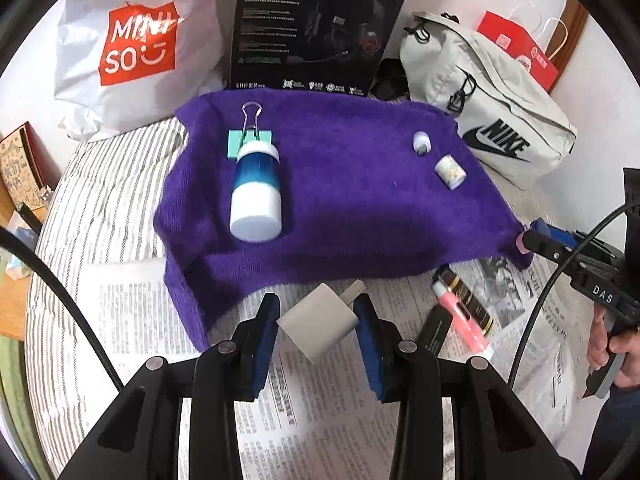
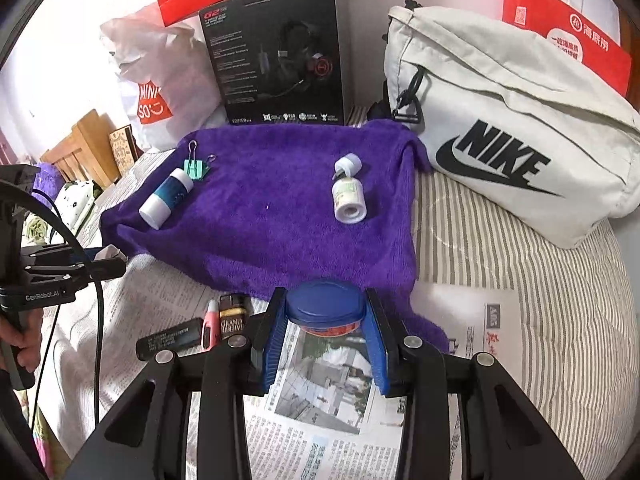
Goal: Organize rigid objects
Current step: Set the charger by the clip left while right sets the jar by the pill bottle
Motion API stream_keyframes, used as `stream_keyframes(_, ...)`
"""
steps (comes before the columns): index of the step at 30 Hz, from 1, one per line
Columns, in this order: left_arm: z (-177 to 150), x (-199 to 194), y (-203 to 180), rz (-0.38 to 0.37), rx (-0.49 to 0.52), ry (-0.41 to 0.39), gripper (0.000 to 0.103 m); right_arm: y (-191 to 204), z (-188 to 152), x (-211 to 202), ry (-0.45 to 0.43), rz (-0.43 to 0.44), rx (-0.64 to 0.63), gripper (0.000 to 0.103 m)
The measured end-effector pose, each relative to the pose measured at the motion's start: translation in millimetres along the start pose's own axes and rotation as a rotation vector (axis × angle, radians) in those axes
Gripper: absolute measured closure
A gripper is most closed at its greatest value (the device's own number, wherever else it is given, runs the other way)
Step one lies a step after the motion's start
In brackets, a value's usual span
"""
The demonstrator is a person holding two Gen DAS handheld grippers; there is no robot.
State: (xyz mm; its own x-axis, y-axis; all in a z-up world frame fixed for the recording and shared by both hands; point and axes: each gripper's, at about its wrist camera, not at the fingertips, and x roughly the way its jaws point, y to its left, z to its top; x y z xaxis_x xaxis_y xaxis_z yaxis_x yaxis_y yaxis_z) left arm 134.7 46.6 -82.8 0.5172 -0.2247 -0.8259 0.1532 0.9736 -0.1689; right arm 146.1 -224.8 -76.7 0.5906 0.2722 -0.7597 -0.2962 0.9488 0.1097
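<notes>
while the left gripper (image 1: 316, 320) holds a white charger plug (image 1: 320, 326) tilted between its blue pads, its prongs pointing up toward the purple towel (image 1: 340, 216), the right gripper (image 2: 325, 322) grips a small round tin with a blue lid (image 2: 325, 306) and an orange band at its side, both fingers pressed against the tin's wall. each held thing sits right at the fingertips, above the newspaper (image 2: 320, 420) spread over the striped bedding (image 2: 520, 280), just short of the towel's near edge. on the towel, well ahead of the left gripper, a blue and white bottle (image 1: 256, 192) lies on its side with its cap end touching a mint green binder clip (image 1: 250, 140); toward the right side of the towel a small white bottle (image 2: 349, 200) lies on its side with a white cap (image 2: 349, 165) just beyond it, close enough that i cannot tell whether they touch. on the newspaper between the two grippers lie a pink tube (image 2: 211, 322), a dark box with gold lettering (image 2: 233, 318) just beside it, and a black stick-shaped item (image 2: 170, 342) angled away to the left. behind the towel stand a black headset box (image 2: 280, 56), a white miniso bag (image 1: 132, 44), a pale nike bag (image 2: 500, 140) and a red paper bag (image 2: 568, 36). in the left wrist view the right gripper shows at the right edge with the person's hand (image 1: 616, 344) on its handle.
</notes>
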Motion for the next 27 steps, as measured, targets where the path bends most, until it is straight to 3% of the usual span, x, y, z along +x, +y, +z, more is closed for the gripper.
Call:
stream_keyframes(7, 18.4, -1.2, 2.5, -0.018, 0.006, -0.006, 0.067, -0.2, 22.1, 10.3, -0.014, -0.009, -0.016, 0.066)
stream_keyframes(16, 30.0, 3.1, 7.9, -0.019, 0.007, -0.002, 0.067, -7.6, 43.4, 60.3, 0.032, -0.029, -0.018, 0.066)
stream_keyframes(27, 43.4, 16.5, 18.0, -0.024, -0.004, 0.014, 0.067, -11.7, 49.3, 86.7, 0.051, -0.023, -0.018, 0.066)
